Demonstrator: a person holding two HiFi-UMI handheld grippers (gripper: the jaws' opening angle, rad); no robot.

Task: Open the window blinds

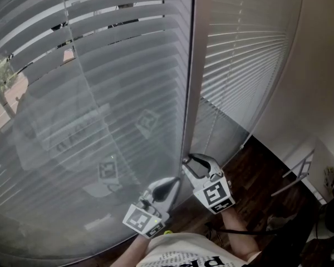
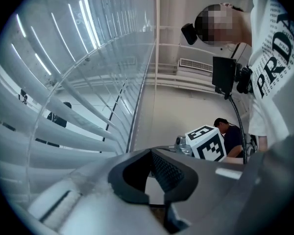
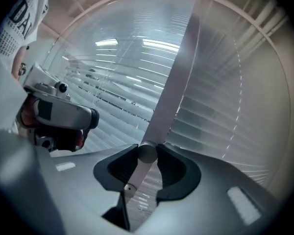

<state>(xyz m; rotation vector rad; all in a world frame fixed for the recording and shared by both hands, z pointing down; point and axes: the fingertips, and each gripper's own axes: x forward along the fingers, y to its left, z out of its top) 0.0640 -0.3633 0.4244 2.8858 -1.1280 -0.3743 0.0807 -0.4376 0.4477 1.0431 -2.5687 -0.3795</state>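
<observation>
Two grey slatted blinds hang side by side, a wide one (image 1: 100,93) on the left and a narrower one (image 1: 239,54) on the right. Daylight shows between the upper slats of the wide blind. My right gripper (image 1: 196,163) is at the foot of the grey strip between them. In the right gripper view it (image 3: 147,155) is shut on the blind's pale wand (image 3: 164,106), whose round end sits between the pads. My left gripper (image 1: 170,187) is just below and left of it, close to the slats (image 2: 63,111). Its jaws (image 2: 149,173) stand apart with nothing between them.
Dark wooden floor (image 1: 256,171) runs below the blinds. A white wall (image 1: 317,65) closes the right side, with a thin metal frame (image 1: 298,174) standing near it. In the left gripper view a second person in dark clothes (image 2: 229,131) is behind the right gripper's marker cube (image 2: 207,143).
</observation>
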